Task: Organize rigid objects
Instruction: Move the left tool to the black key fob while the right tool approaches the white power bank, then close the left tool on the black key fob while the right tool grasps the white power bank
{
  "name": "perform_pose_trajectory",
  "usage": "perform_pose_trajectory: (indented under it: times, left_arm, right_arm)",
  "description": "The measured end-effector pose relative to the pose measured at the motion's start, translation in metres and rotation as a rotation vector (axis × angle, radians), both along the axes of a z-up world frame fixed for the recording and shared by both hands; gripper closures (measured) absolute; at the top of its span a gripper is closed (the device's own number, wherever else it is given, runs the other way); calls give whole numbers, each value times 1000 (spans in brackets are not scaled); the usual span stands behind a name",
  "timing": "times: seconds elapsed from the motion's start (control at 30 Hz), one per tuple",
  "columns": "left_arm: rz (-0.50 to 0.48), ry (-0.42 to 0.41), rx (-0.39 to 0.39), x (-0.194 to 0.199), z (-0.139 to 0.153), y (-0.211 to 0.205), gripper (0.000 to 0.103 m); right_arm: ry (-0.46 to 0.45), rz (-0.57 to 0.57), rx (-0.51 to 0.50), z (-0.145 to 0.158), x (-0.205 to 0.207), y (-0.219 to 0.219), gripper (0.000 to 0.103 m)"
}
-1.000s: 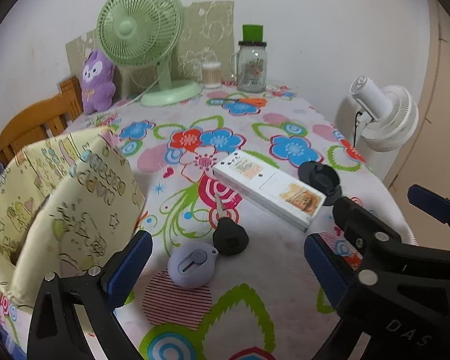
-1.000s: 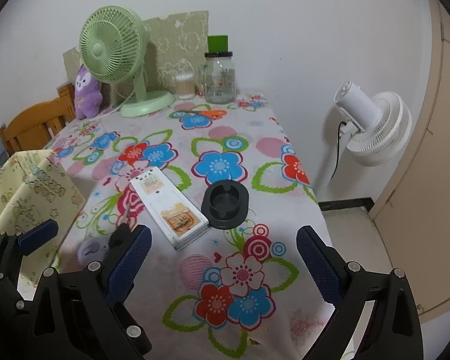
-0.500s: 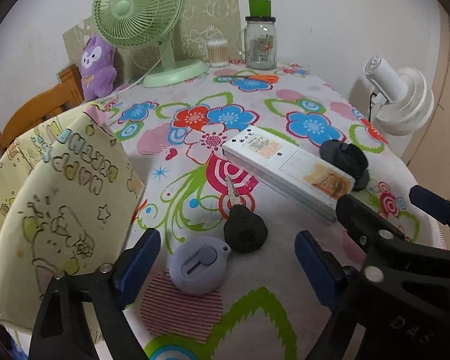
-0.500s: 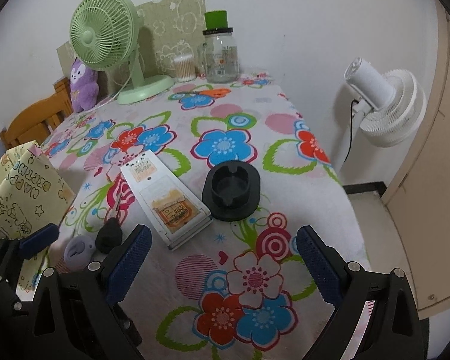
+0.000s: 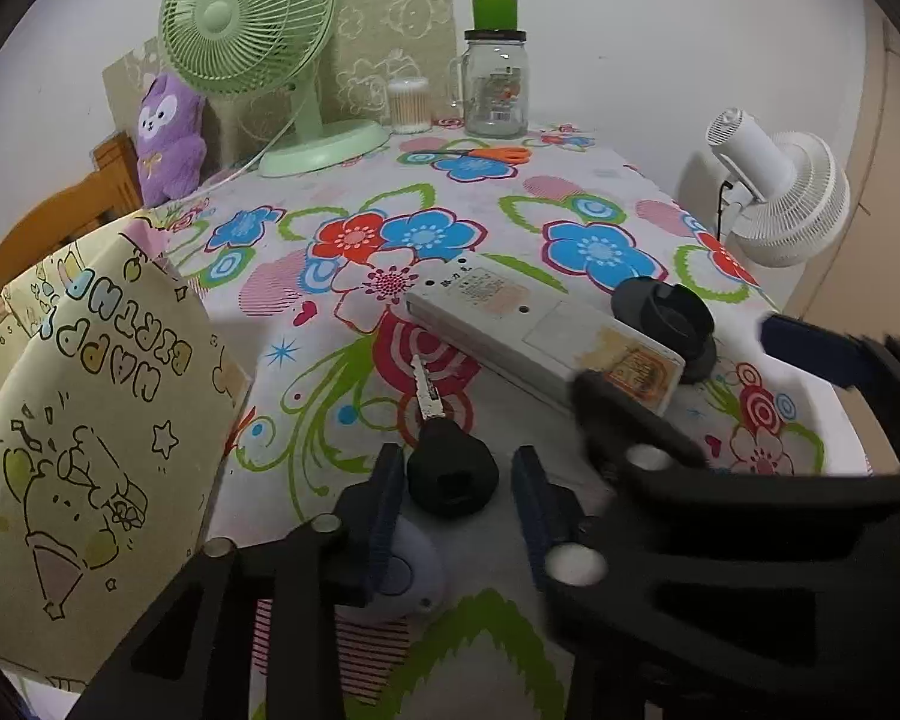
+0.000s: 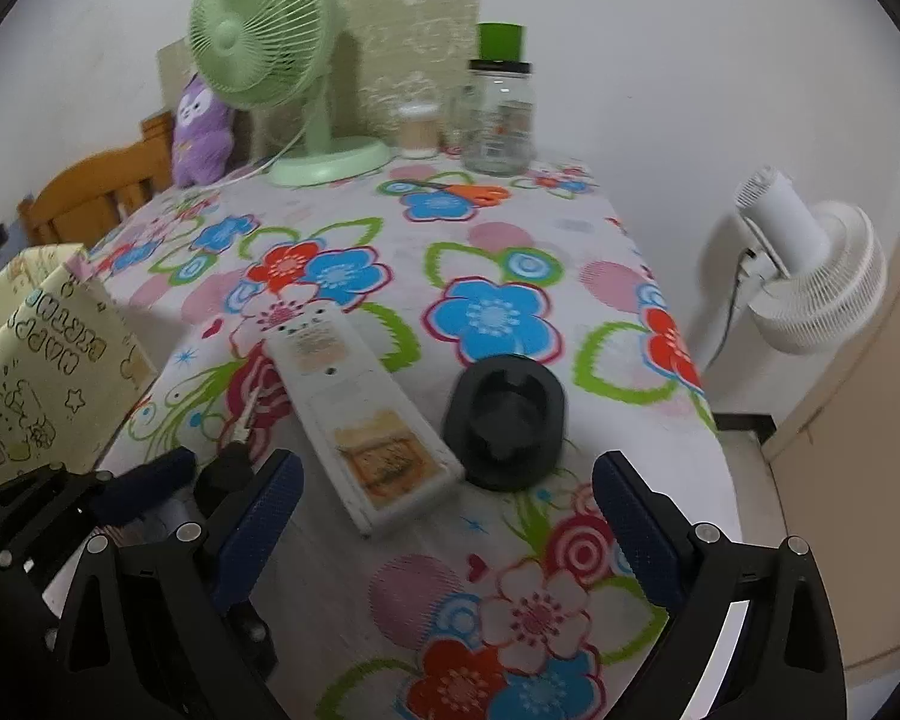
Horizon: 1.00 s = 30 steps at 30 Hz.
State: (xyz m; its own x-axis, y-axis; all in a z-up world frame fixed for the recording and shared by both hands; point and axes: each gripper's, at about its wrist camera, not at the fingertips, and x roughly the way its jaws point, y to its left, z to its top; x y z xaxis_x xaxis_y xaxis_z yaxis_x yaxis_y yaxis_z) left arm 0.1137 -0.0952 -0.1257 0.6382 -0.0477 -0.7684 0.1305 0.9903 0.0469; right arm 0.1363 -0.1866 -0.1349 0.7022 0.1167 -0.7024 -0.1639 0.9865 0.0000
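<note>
A black-headed key [image 5: 450,468] lies on the flowered tablecloth [image 5: 510,192]. My left gripper [image 5: 457,492] is low over it, its blue pads on either side of the key head with small gaps, still apart. A lilac round gadget [image 5: 405,576] lies under the left finger. A long white device [image 5: 540,330] and a black oval holder [image 5: 669,315] lie beyond. My right gripper [image 6: 447,510] is wide open and empty, just short of the black holder [image 6: 504,420] and the white device [image 6: 366,420]. The key [image 6: 228,468] shows there too.
A yellow "Happy Birthday" paper bag [image 5: 78,420] stands open at the left. At the back are a green desk fan [image 5: 258,30], a purple plush [image 5: 168,132], a cotton swab tub [image 5: 408,105], a glass jar [image 5: 497,84] and orange scissors [image 5: 498,153]. A white floor fan [image 5: 780,198] stands beyond the table's right edge.
My left gripper has dropped forward onto the key and its fingers have closed in around the key head. My right gripper has moved forward toward the black holder, still wide open.
</note>
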Motion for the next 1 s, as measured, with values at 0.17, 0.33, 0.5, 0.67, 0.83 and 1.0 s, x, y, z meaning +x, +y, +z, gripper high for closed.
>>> perform_pose_trajectory:
  times: [0.17, 0.33, 0.5, 0.67, 0.83, 1.0]
  left_arm:
    - [-9, 5, -12, -1, 0, 3, 71]
    - [-8, 28, -46, 2, 1, 9, 71]
    - [-4, 50, -67, 2, 2, 17, 71]
    - [-14, 50, -73, 1, 2, 21, 71]
    - [-8, 63, -86, 2, 3, 27, 71]
    - [-2, 62, -81, 2, 2, 28, 71]
  right_arm:
    - [27, 46, 25, -2, 10, 7, 8]
    - [36, 84, 18, -2, 18, 16, 11]
    - [41, 131, -9, -4, 27, 27, 13]
    - [25, 162, -76, -7, 33, 40, 17]
    - [10, 169, -115, -6, 38, 48, 27]
    - [11, 188, -120, -4, 37, 53, 34]
